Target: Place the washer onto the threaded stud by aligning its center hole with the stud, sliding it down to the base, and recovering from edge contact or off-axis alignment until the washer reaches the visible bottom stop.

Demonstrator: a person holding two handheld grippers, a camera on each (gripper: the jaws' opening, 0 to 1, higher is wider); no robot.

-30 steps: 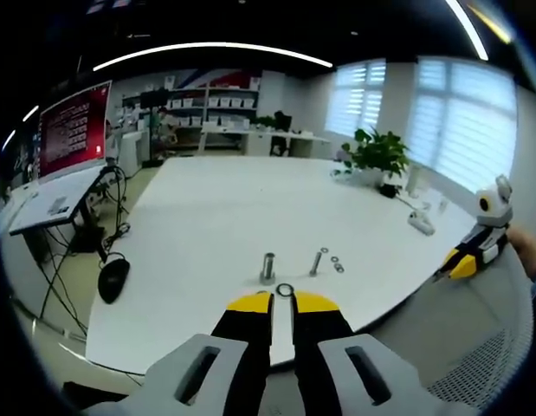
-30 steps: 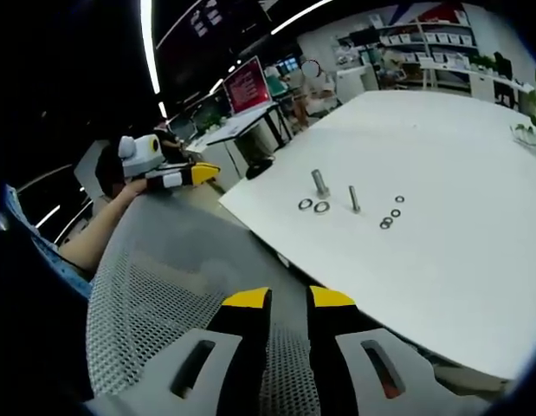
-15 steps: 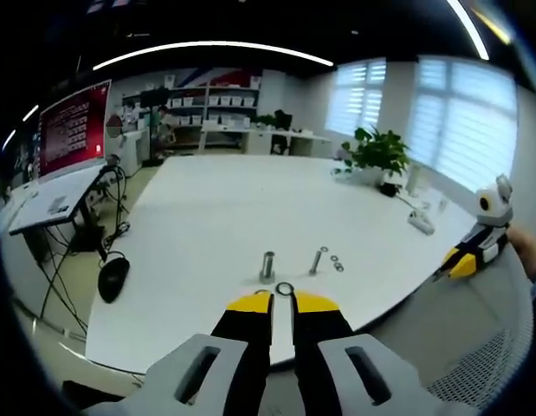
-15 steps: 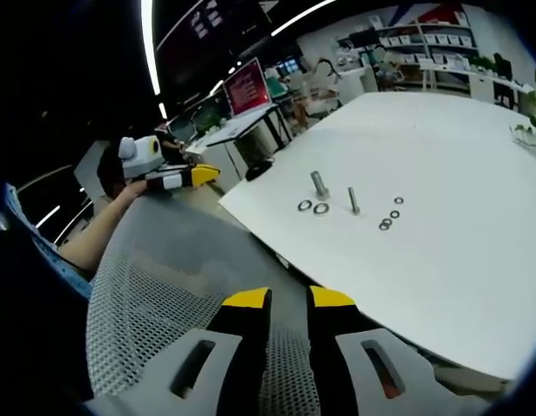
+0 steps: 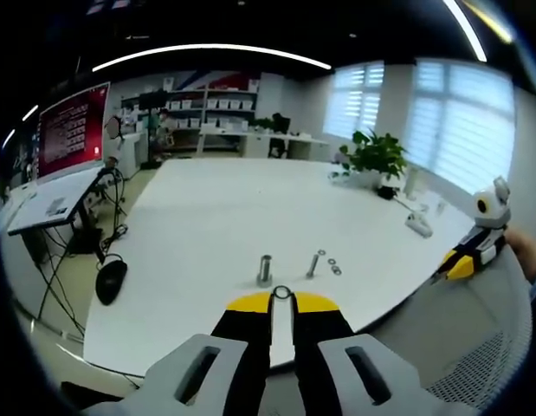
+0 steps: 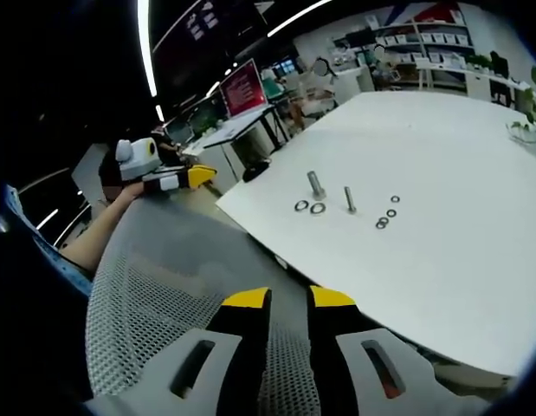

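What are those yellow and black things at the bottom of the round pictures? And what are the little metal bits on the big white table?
Those are grippers, like big tweezers, one in each of a person's hands. A camera rides on each, so each picture looks out along its own two jaws.

In the left gripper view, the left gripper reaches over the white table, and the right gripper shows off to the side. In the right gripper view, the right gripper hangs above a grey mesh chair.

On the table stand a thick threaded stud and a thin bolt, with small ring-shaped washers lying flat beside them. Neither gripper holds anything.
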